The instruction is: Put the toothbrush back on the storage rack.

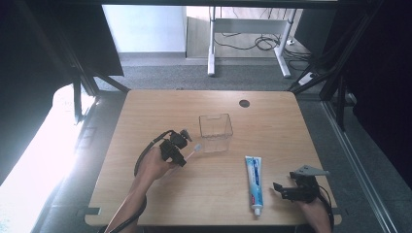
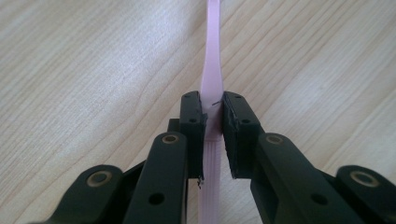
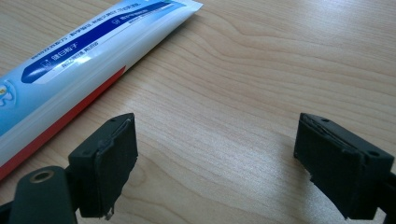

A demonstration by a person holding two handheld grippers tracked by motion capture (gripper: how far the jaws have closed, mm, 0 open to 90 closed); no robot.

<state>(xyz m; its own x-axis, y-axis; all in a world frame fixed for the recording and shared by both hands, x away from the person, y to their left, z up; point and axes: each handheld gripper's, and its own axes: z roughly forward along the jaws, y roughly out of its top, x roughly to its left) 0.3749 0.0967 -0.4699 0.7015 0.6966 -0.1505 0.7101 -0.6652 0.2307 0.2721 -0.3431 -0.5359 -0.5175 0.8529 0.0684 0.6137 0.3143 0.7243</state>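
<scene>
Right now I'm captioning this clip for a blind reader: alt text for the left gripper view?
The left gripper clamps its two black jaws shut on the handle of a pale pink toothbrush. The handle runs straight away over a light wooden table.

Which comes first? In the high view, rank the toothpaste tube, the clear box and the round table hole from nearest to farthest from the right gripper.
From the right gripper:
1. Toothpaste tube, lying just to its left.
2. Clear box, toward the table's middle.
3. Round table hole, near the far edge.
</scene>
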